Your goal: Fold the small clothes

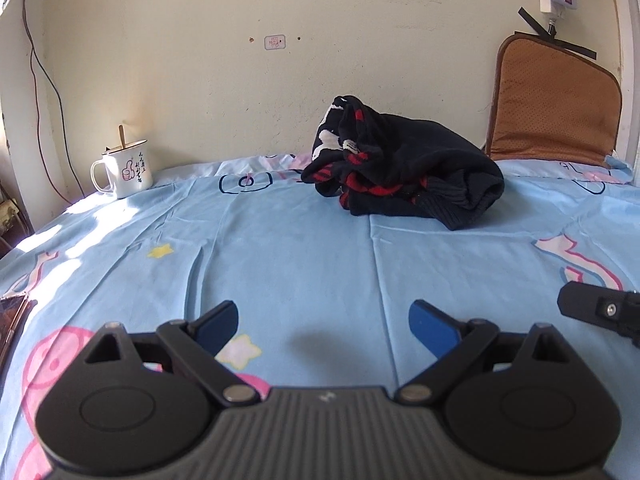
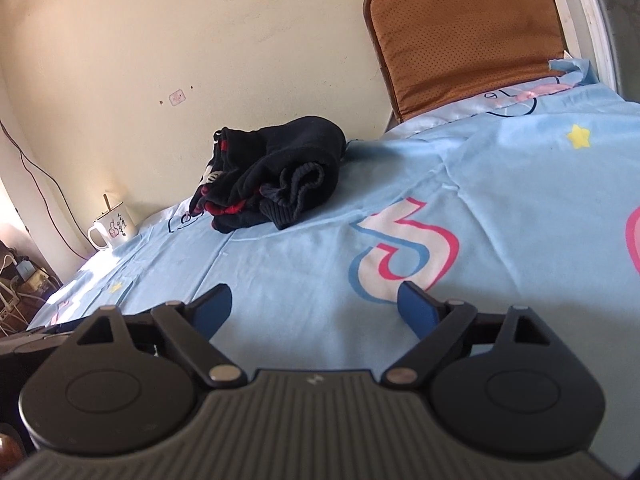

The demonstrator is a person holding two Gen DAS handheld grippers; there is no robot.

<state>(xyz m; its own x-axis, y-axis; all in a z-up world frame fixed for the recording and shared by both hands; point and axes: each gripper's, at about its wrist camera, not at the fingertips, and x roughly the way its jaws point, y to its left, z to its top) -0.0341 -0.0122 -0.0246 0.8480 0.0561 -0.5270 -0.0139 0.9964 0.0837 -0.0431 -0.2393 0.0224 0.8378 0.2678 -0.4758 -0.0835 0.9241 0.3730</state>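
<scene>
While the crumpled black and red garment (image 1: 400,164) lies far back on the light blue bedsheet (image 1: 300,264) near the wall, both grippers stay low at the front, well apart from it. The left gripper (image 1: 324,326) and right gripper (image 2: 316,310) have jaws wide apart, with nothing between them.

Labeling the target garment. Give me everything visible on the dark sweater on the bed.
The sweater is a dark navy or black knit with red stripes and some white patches, ribbed at one cuff or hem. It lies crumpled in a loose heap, unfolded, on the light blue bedsheet near the wall, between the mug and the brown cushion. Only the sheet touches it; neither tool is near it.
</scene>
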